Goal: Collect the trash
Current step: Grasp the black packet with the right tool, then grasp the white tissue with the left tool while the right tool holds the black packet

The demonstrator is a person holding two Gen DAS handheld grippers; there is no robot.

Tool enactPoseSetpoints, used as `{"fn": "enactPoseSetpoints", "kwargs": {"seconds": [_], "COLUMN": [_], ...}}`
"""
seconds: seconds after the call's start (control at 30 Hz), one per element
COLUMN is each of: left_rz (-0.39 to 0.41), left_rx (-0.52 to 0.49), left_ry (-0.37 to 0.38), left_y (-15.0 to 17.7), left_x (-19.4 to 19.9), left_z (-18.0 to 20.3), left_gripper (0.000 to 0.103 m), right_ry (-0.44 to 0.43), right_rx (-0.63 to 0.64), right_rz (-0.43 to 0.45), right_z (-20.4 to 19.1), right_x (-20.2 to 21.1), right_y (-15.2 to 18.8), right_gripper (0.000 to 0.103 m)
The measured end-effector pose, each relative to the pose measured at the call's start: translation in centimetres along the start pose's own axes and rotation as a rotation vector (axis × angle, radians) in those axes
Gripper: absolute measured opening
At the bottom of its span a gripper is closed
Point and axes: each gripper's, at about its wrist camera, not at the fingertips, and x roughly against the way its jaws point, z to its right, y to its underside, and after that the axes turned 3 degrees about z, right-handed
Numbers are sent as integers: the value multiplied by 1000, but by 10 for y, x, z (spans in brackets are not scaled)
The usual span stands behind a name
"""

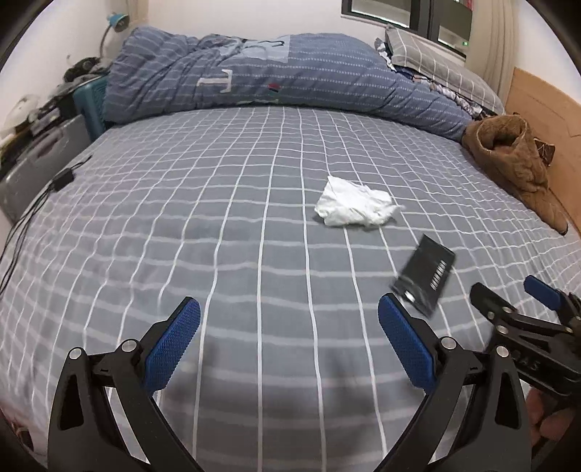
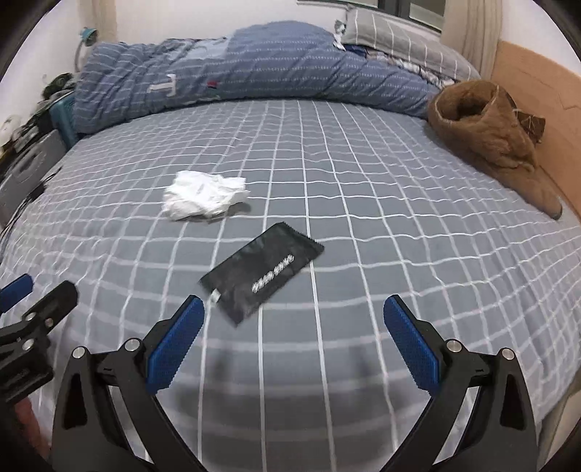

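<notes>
Crumpled white tissue (image 2: 205, 199) beside flat black wrapper (image 2: 261, 277); both grippers' jaws wide, empty.

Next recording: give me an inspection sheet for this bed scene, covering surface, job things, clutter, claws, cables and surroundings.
Surface: bed sheet, grey with white grid, lies flat.
Job things: crumpled white tissue; flat black wrapper nearer the claws, apart from the tissue.
Clutter: brown jacket at the right edge; rolled blue quilt along the far side.
Claws: left claw open, empty; right claw open, empty, just short of the wrapper.
Cables: black cable at the bed's left edge.
Surroundings: pillow, window, desk lamp.
</notes>
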Motion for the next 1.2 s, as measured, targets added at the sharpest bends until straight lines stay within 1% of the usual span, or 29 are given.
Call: {"fn": "enactPoseSetpoints", "kwargs": {"seconds": [0.1, 0.23, 0.3, 0.37, 0.43, 0.47, 0.5, 0.57, 0.63, 0.67, 0.73, 0.8, 0.87, 0.9, 0.93, 1.0, 1.07, 1.13, 1.2], "left_rz": [7, 21, 19, 20, 14, 11, 9, 4, -2, -5, -8, -10, -11, -13, -15, -17, -17, -18, -16], "left_rx": [6, 46, 29, 8, 5, 3, 1, 2, 5, 4, 0, 2, 5, 6, 7, 12, 13, 9, 9], "left_ry": [-7, -10, -16, -20, -15, -13, -13, -14, -9, -7, -6, -1, 0, 2, 3, 6, 7, 5, 5], "left_y": [-14, -20, -18, -15, -13, -12, -11, -8, -6, -6, -5, -5, -5, -5, -5, -5, -5, -6, -6], "left_x": [-21, -34, -38, -40, -42, -42, -43, -44, -45, -46, -46, -46, -46, -46, -47, -47, -47, -47, -47], "left_z": [-7, -13, -10, -6, -5, -5, -4, -4, -3, -2, -1, -1, -1, -2, -1, -2, -2, -2, 0], "left_gripper": [96, 96, 96, 96, 96, 96, 96, 96, 96, 96, 96, 96, 96, 96, 96, 96, 96, 96, 96], "right_ry": [-3, 13, 36, 34, 41, 36, 37, 30, 19, 14, 0, -10, -24, -26, -33, -52, -97, -97, -128], "right_rx": [-18, -24, -26, -47, -62, -69, -71, -66, -58, -49, -39, -33, -36, -33, -29, -26, -26, -11, -16], "right_rz": [-17, -36, -55, -86, -114, -126, -129, -133, -134, -134, -138, -145, -147, -146, -145, -139, -111, -86, -79], "right_z": [-6, -15, -19, -19, -18, -17, -17, -18, -21, -23, -25, -26, -24, -23, -21, -18, -13, -9, -3], "right_x": [-30, -61, -74, -84, -93, -96, -97, -98, -96, -94, -92, -93, -92, -91, -91, -88, -79, -70, -59], "right_y": [-8, -17, -20, -21, -20, -19, -18, -18, -18, -18, -18, -18, -19, -19, -20, -20, -19, -15, -9], "right_gripper": [95, 95, 95, 95, 90, 90, 89, 84, 71, 67, 54, 47, 35, 28, 19, 10, 6, 3, 3]}}
